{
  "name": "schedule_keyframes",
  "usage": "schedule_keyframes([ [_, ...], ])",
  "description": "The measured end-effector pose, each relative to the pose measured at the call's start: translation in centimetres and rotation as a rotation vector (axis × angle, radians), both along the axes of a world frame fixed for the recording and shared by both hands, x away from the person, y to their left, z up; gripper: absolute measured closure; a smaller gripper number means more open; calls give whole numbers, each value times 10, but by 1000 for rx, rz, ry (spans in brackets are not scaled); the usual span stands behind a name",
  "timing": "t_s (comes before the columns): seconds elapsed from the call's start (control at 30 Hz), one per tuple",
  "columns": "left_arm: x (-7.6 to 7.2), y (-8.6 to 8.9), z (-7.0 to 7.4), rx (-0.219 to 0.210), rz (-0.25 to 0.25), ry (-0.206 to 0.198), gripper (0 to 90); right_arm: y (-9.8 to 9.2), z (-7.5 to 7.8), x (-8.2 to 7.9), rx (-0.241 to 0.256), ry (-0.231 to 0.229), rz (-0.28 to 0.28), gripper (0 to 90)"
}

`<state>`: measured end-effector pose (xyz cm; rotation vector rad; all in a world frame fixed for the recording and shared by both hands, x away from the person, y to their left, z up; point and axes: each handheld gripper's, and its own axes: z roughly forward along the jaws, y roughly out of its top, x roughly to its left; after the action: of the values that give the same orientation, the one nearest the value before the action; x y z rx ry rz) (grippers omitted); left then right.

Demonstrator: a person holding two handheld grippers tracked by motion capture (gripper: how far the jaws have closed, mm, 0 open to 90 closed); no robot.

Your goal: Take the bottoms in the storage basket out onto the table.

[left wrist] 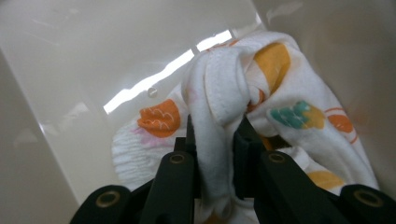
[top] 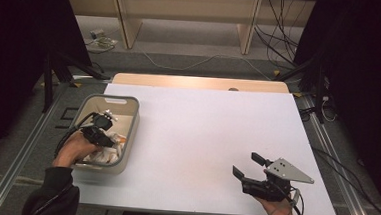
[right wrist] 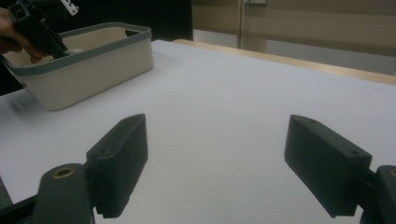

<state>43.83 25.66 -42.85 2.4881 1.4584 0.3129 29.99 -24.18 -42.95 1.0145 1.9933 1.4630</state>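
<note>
A cream bin with a grey rim (top: 134, 115) stands at the table's left edge. Inside it lies a white cloth with orange, yellow and teal prints (left wrist: 280, 93), also seen as a crumpled heap (top: 106, 154) in the high view. My left gripper (top: 110, 139) reaches down into the bin; in the left gripper view its jaws (left wrist: 215, 140) are shut on a bunched fold of that cloth. My right gripper (top: 247, 164) rests low over the white table near the front right, open, with nothing between its fingers (right wrist: 122, 158). The bin (right wrist: 88, 70) lies far to its left.
The white tabletop (top: 201, 138) stretches wide between the bin and the right gripper. A wooden strip (top: 200, 82) borders the far edge. Cables and dark stands lie on the floor beyond and beside the table.
</note>
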Motion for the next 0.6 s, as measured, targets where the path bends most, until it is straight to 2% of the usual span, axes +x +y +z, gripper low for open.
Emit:
schedule_keyframes([
  [0.3, -7, 1, 16, -27, -2, -65, 807, 0, 0, -1, 0, -1, -2, 222],
  [0.4, -8, 3, 21, -52, 8, -100, 807, 0, 0, -1, 0, 1, -2, 223],
  [0.6, -9, 4, 24, -65, 8, -123, 807, 0, 0, -1, -3, -1, -3, 223],
])
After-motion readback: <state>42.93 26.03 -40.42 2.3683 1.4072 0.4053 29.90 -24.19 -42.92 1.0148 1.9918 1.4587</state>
